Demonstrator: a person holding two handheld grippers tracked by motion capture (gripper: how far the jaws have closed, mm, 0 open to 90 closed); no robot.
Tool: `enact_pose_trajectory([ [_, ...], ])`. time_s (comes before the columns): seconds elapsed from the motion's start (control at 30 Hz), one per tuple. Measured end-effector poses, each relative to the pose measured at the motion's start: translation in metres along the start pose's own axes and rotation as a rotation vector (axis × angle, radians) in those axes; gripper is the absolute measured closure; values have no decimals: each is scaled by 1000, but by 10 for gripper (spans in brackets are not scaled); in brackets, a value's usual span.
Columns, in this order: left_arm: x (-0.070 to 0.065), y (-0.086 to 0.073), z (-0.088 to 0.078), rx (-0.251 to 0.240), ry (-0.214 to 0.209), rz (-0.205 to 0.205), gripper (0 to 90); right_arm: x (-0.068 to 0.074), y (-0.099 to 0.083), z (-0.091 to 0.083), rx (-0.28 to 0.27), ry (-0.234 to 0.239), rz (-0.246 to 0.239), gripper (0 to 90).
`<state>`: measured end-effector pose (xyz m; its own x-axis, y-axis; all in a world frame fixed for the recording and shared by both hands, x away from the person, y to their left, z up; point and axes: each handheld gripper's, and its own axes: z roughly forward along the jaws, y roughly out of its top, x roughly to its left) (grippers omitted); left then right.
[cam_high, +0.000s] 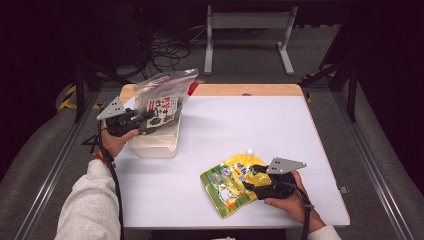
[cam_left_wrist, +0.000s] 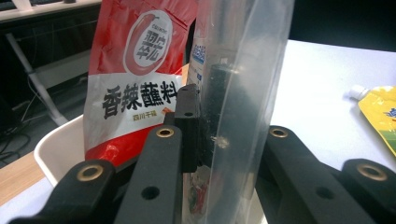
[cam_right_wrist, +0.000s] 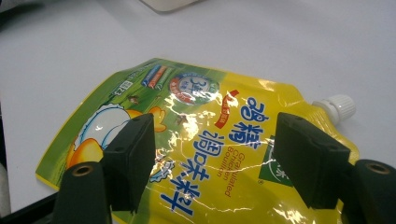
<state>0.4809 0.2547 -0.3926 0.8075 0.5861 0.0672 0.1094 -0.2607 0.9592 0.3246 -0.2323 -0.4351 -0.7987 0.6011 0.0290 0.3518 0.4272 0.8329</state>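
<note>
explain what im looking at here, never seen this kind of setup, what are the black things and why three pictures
A person sits at a white table with a hand-held black claw in each hand. One picture looks down from above; the other two come from a camera on each claw. The left claw is clamped on a clear plastic bag over a white plastic bin, where a red-and-white sachet stands. The right claw hovers open over a yellow-and-green spouted pouch lying flat.

Table brightly lit from above, surroundings dark — glare on yellow pouch, slight blur
</note>
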Motion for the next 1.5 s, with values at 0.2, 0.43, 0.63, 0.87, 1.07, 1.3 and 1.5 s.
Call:
enact_pose_trajectory([
  [0.2, 0, 0, -2, -18, 55, -56, 737, 0, 1, -2, 0, -15, -11, 295],
  [0.43, -2, 3, -14, -19, 143, -73, 597, -2, 2, -6, -7, -30, -14, 292],
  [0.63, -7, -2, -23, 41, 141, -36, 591, -2, 3, -7, -8, -27, -21, 291],
  [0.87, -12, -7, -30, 69, 177, -35, 543, -3, 3, -8, -2, -38, -23, 293],
  [1.07, -22, -8, -43, 71, 203, -32, 506, -8, 3, -13, -4, -64, -12, 296],
  [1.3, -49, -6, -61, 75, 225, 9, 410, -16, -1, -22, 5, -111, -2, 309],
  [1.5, -70, -3, -70, 58, 211, 21, 361, -22, -10, -26, 29, -134, 34, 319],
])
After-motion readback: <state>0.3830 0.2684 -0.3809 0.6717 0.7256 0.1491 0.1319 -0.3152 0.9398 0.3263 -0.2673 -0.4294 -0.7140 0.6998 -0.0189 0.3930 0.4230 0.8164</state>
